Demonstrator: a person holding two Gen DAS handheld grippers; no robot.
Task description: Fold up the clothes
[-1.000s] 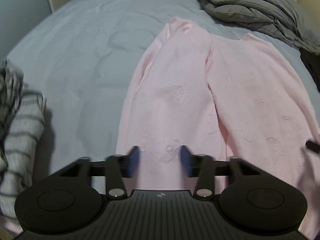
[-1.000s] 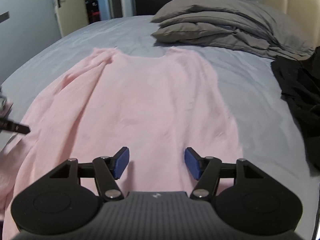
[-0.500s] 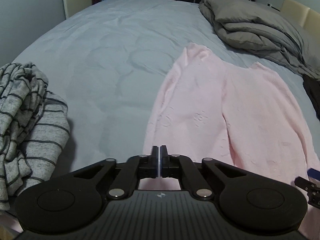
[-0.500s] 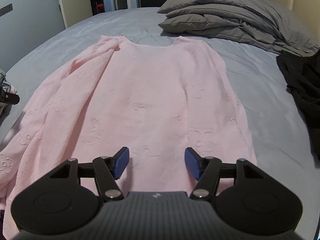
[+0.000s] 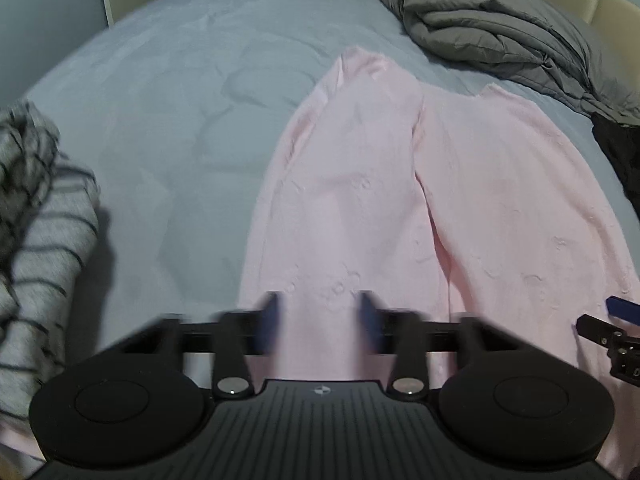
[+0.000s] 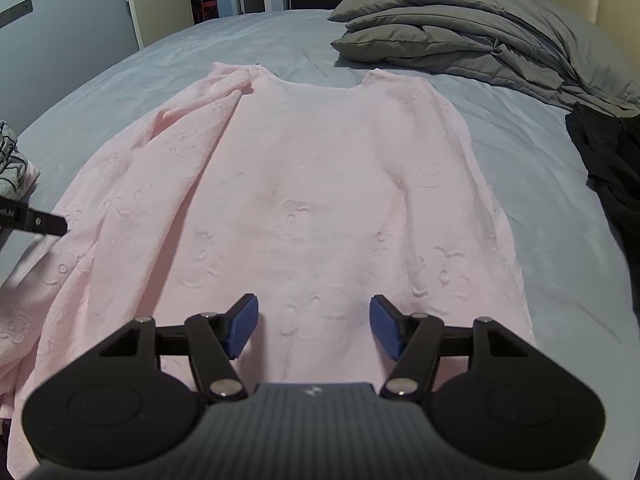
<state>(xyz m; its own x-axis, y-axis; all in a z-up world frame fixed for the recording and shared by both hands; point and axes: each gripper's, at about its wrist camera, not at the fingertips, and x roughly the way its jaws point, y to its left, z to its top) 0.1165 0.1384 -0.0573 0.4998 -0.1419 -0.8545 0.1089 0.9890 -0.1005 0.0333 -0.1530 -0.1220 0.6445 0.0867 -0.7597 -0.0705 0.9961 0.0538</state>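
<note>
A pink long-sleeved top point(image 5: 360, 200) point(image 6: 312, 180) lies spread on the bed, neck towards the pillows, its left sleeve folded along the body. My left gripper point(image 5: 318, 320) hovers over that sleeve's lower end; its blurred jaws are opening and stand apart with no cloth pinched between them. My right gripper point(image 6: 314, 326) is open above the hem at the middle of the top, holding nothing. The right gripper's fingertip point(image 5: 620, 308) shows at the edge of the left wrist view, and a left gripper's fingertip point(image 6: 36, 222) shows in the right wrist view.
A striped grey garment point(image 5: 36, 240) point(image 6: 10, 160) lies heaped at the bed's left edge. A folded grey duvet point(image 5: 500, 28) point(image 6: 460, 32) sits at the head, and a black garment point(image 5: 620, 152) point(image 6: 612, 168) lies on the right. Grey sheet point(image 5: 180, 100) stretches left of the top.
The left jaws were apart, closed together with nothing in them half a second ago, and stand apart again now. The right gripper stays open over the hem.
</note>
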